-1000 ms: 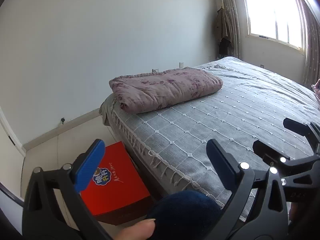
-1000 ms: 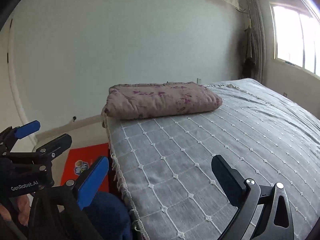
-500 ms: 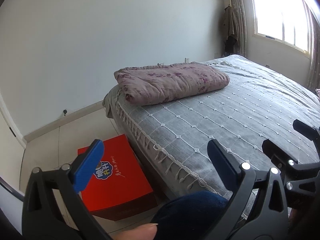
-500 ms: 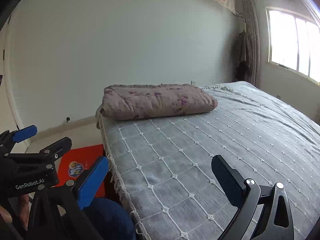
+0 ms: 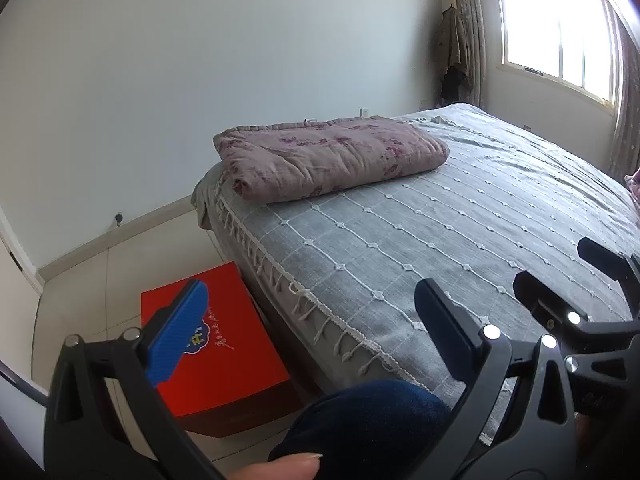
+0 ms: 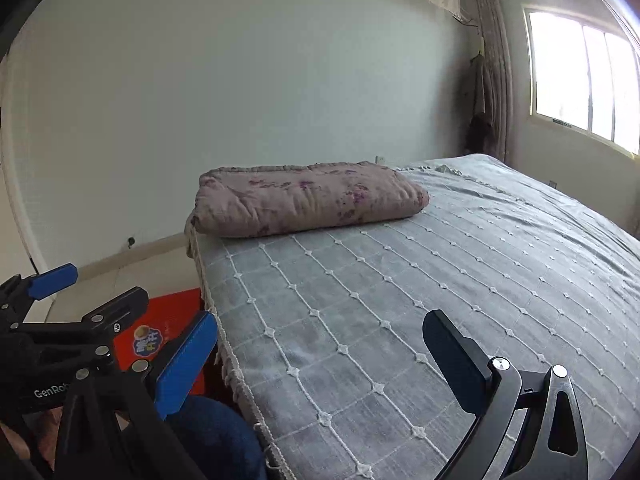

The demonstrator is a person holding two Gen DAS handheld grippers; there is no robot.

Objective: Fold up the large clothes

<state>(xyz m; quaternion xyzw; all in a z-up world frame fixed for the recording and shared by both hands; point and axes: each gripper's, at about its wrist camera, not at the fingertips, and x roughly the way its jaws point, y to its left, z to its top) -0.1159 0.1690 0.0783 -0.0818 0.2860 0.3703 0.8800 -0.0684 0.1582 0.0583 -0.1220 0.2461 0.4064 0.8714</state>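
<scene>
A folded pink floral quilt lies at the far left corner of the bed, which has a grey checked cover; both also show in the right wrist view, quilt and bed. No loose garment shows on the bed. My left gripper is open and empty, held over the bed's near edge. My right gripper is open and empty above the near part of the cover. Each gripper shows in the other's view, the right and the left.
A red box stands on the tiled floor beside the bed. A dark blue knee is at the bed's edge. A window and hanging clothes are at the far right wall.
Both grippers have swung slightly; the quilt and bed shift right and lower in the views. Both stay open and empty.
</scene>
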